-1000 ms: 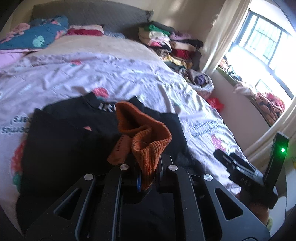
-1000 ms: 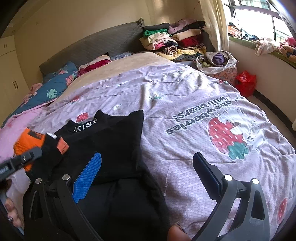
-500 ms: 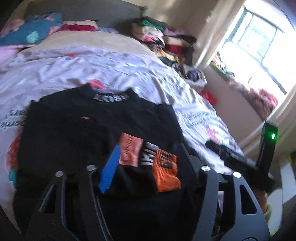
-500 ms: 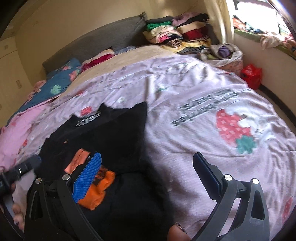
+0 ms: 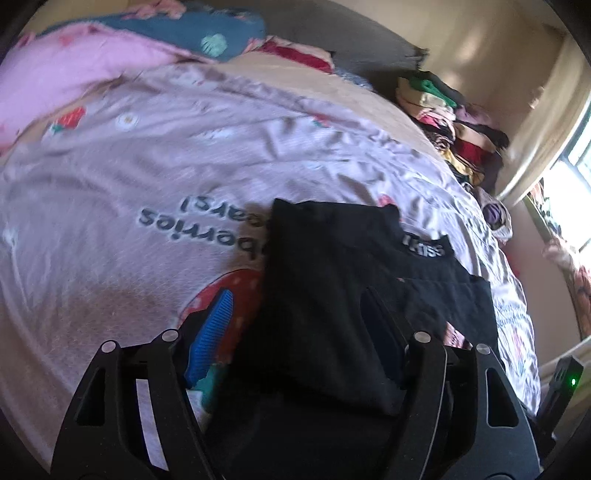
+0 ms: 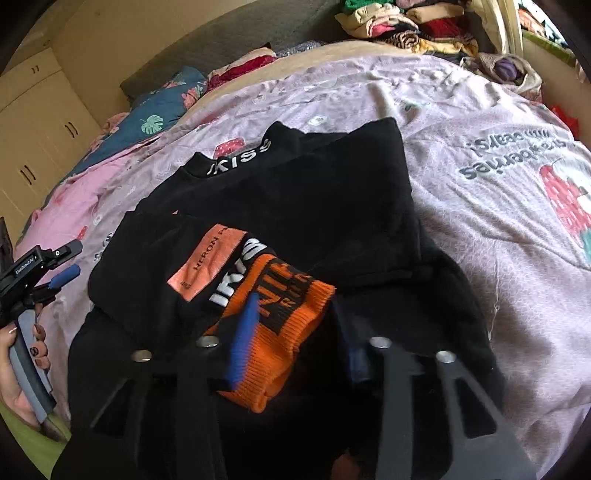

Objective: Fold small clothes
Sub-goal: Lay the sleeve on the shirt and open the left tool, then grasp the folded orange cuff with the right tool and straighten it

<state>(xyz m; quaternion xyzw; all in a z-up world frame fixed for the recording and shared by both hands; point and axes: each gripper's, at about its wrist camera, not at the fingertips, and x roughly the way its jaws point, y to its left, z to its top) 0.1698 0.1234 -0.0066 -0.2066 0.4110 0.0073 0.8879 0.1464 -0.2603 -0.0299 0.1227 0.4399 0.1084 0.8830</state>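
A black sweater [image 6: 295, 184] with a white-lettered collar lies on the pink bedspread [image 6: 480, 129]. One sleeve is folded across it, showing an orange patch [image 6: 207, 258] and an orange ribbed cuff [image 6: 291, 295]. My right gripper [image 6: 295, 310] points down at that cuff. Its jaws are closing with the cuff between them, and the cloth still looks flat. My left gripper [image 5: 295, 306] hangs over the left edge of the sweater [image 5: 332, 277]. Its jaws are opening, with the black fabric between them but not pinched. In the right wrist view a hand [image 6: 22, 369] holds the left gripper [image 6: 40, 266].
Stacks of folded clothes [image 6: 406, 22] sit at the far corner of the bed, with a bag of clothes [image 6: 506, 70] beside them. Pillows [image 5: 184, 29] line the headboard. A wardrobe [image 6: 37, 129] stands at the left and a bright window [image 5: 576, 166] at the right.
The left gripper let go of the orange cuff, opened and swung to the sweater's left edge. The sleeve now lies across the sweater. The right gripper came down over the cuff and its jaws narrowed.
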